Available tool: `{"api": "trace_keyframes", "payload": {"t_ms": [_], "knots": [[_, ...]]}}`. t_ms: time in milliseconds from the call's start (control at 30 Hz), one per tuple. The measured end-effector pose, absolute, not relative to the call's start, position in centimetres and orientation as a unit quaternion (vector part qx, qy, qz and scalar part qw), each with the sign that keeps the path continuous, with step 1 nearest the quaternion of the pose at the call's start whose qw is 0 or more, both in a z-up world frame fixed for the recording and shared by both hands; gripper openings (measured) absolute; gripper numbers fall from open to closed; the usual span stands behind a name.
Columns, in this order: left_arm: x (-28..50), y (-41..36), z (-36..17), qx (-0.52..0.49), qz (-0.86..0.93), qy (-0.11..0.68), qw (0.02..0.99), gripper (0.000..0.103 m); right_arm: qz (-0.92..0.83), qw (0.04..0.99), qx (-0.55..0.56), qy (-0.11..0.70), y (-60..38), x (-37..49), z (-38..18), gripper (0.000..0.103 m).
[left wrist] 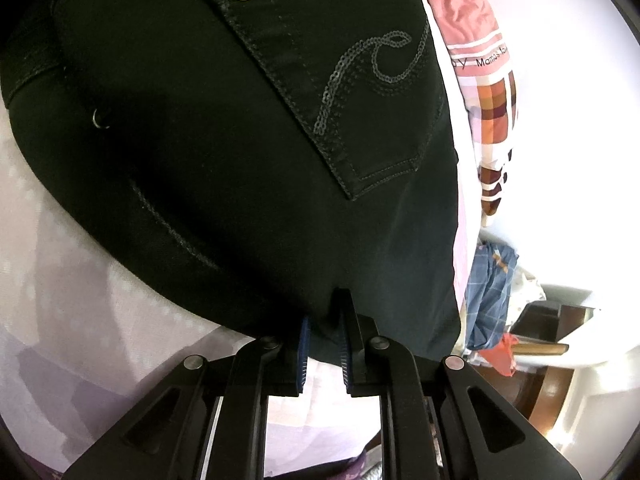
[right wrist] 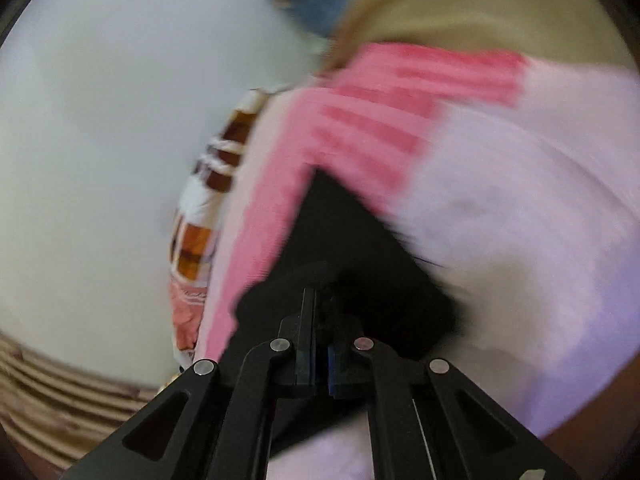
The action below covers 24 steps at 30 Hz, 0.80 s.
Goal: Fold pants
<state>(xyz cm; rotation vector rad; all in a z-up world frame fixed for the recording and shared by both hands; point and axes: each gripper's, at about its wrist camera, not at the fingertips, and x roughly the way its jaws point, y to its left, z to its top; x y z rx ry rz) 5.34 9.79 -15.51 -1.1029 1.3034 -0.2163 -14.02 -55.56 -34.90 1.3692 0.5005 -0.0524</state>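
Left claw (left wrist: 323, 330) clamped on lower edge of pants (left wrist: 240, 140); I see seat side up, back pocket (left wrist: 340, 92) showing, spread over pale sheet (left wrist: 80, 320). Denim judged heavy, soft, non-slip; thick seams best hold. Right claw (right wrist: 320, 320) clamped on bunched black fabric, view blurred. Pink cloth (right wrist: 360, 120) beside.

The left wrist camera sits behind its own fingers, looking forward and very close onto the black pants (left wrist: 248, 152), which fill most of the view ahead of the left gripper (left wrist: 324, 344). The right wrist camera looks along the right gripper (right wrist: 320, 340), equally close, though blurred. Both views share the pants and the pink-and-checked cloth (left wrist: 488, 92) beyond them.
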Motion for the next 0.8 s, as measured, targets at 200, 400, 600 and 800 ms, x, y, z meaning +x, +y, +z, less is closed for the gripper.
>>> {"api": "trace_keyframes", "payload": {"t_ms": [200, 400, 600, 800], "knots": [[5.4, 9.7, -15.5, -0.486, -0.093, 0.575, 0.652, 0.015, 0.023, 0.717, 0.668, 0.198, -54.9, -15.9, -36.6, 0.009], [5.4, 9.6, -15.5, -0.484, -0.091, 0.573, 0.655, 0.015, 0.054, 0.694, 0.689, 0.201, -54.3, -14.6, -37.1, 0.011], [5.4, 9.5, -15.5, -0.486, -0.090, 0.573, 0.654, 0.015, 0.037, 0.725, 0.653, 0.217, -54.2, -12.2, -34.1, 0.006], [5.4, 9.5, -15.5, -0.484, -0.090, 0.572, 0.656, 0.015, 0.093, 0.745, 0.641, 0.157, -56.3, -5.7, -26.4, 0.006]]}}
